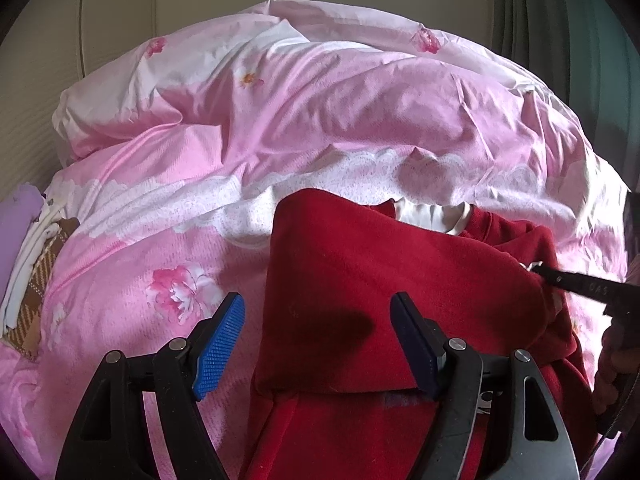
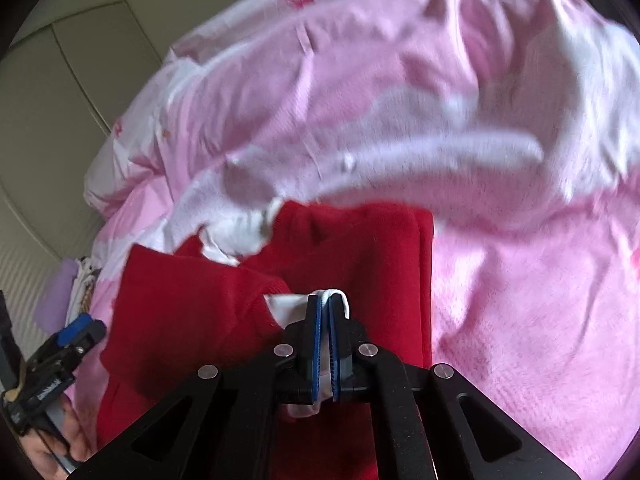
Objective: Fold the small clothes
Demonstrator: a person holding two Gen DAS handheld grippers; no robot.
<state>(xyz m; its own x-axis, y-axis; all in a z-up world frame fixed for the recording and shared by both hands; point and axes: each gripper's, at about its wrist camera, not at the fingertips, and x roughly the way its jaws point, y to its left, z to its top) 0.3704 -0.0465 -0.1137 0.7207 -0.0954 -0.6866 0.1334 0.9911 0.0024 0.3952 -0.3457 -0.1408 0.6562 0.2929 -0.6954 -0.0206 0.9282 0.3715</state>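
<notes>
My right view is blurred over the pink quilt, and the red garment's near end is cut off beneath both tools. It lies on the quilt, just under my left gripper, whose jaws stand spread and empty. My right gripper pinches the garment's white cuff.

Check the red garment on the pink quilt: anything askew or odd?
The red garment lies partly folded, one flap doubled over unevenly. The right gripper is shut on white trim at its edge; the left gripper hangs open above it. Nothing looks damaged.
</notes>
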